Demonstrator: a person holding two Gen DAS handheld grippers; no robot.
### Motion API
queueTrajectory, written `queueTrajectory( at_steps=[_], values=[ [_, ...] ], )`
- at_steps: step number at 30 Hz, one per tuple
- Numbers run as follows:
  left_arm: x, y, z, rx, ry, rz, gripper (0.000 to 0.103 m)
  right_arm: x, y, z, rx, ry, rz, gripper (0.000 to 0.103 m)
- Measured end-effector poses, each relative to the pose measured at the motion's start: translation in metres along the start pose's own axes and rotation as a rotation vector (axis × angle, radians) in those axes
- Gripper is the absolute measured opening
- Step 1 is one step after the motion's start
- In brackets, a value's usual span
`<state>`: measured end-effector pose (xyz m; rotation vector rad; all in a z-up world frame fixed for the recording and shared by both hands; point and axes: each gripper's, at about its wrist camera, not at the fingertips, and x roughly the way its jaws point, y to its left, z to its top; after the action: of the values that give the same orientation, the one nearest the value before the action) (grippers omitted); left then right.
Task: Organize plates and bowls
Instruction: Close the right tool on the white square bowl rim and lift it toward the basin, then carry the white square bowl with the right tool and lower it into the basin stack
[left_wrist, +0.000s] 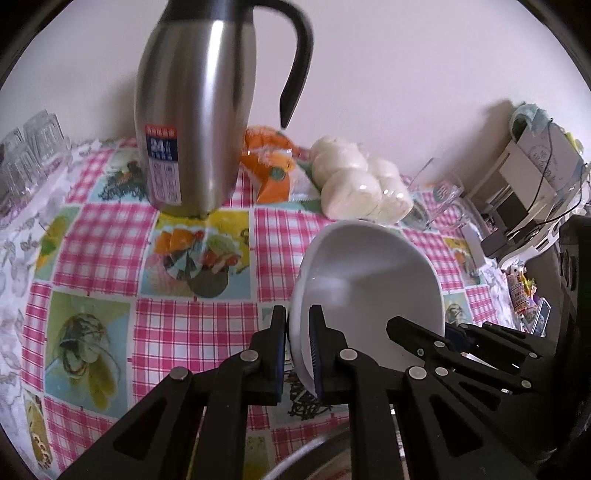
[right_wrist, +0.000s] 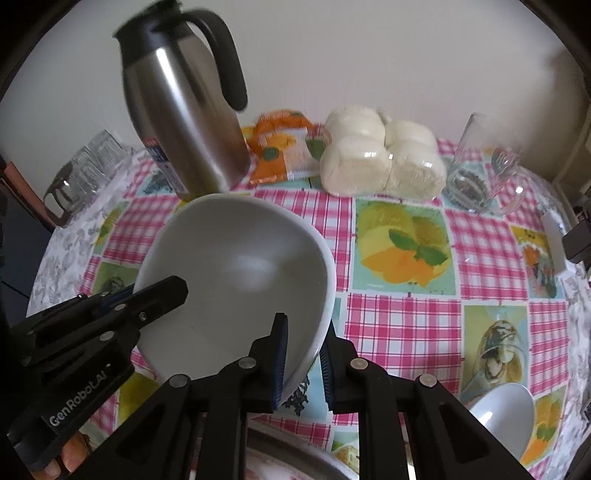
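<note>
Soft, even daylight; strong fisheye bending at dark rims; slight motion blur.

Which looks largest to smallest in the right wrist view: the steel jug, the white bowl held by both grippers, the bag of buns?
1. white bowl, though nearness to the camera inflates it.
2. steel jug.
3. bag of buns.

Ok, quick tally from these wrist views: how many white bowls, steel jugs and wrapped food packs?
White bowls: 2, held bowl and second bowl
Steel thermos jug: 1
Food packs: 2, bagged buns and orange packet
Total: 5
</note>
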<state>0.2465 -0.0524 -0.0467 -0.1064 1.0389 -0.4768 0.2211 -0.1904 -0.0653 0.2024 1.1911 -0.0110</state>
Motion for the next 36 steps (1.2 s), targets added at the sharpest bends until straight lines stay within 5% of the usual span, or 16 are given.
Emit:
queueTrajectory(
  at_steps=[18,36],
  values=[
    [-0.084,-0.035,-0.019,0.076,-0.075,0.039,0.012,-0.098,0.004,-0.043,0.061,-0.150,0.050,0.018],
    [-0.117,-0.062,-0.070,0.143,-0.073,0.118,0.012,-0.133,-0.006,-0.109,0.173,-0.181,0.153,0.019]
  ],
)
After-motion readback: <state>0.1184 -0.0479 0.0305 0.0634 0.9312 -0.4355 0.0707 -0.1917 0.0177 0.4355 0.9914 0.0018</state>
